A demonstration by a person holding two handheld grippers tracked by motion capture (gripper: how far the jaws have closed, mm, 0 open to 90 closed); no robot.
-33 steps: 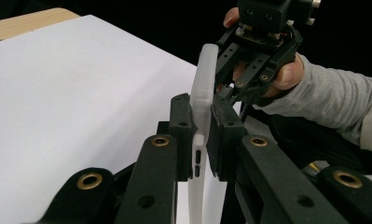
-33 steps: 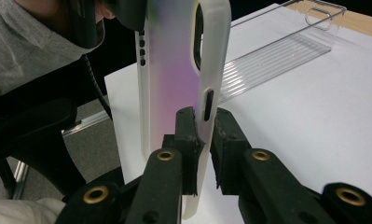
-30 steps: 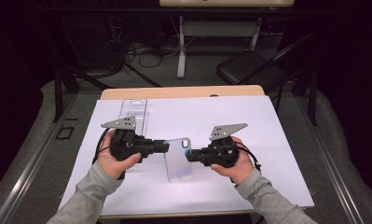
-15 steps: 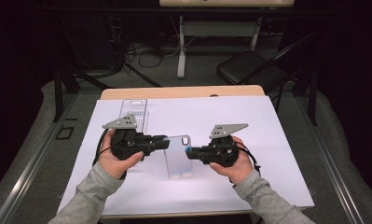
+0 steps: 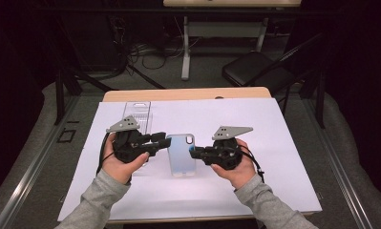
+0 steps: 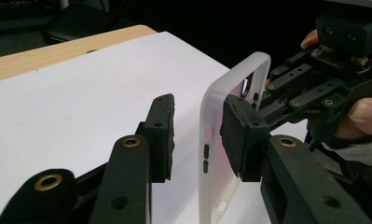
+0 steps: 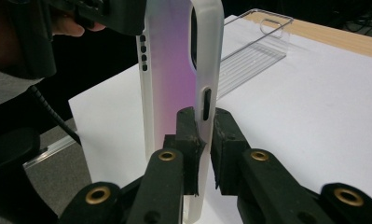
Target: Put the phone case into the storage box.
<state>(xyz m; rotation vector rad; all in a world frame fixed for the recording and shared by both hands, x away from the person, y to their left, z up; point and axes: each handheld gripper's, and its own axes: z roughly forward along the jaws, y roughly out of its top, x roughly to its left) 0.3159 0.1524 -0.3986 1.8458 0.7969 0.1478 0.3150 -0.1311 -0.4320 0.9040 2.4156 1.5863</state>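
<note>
1. Right claw is clamped on the long edge of the phone case, pads pinching the thin frosted wall beside its side-button slot.
2. Left claw has just been opening: its jaws stand apart around the case's other long edge, one pad close against the inside, the other clear of the rim.
3. The case hangs between the two hands above the white sheet, midway across the surface and nearer its front edge than its back.
4. The clear plastic tray lies flat towards the back left corner, well apart from the case.
5. Risk now, I'd say: one claw alone carries the case by a narrow, flexible wall, so it could pivot or slip out and drop to the sheet.
6. If the near pad catches the rim as the left claw backs away, it could tug the case askew in the right claw's grip.
</note>
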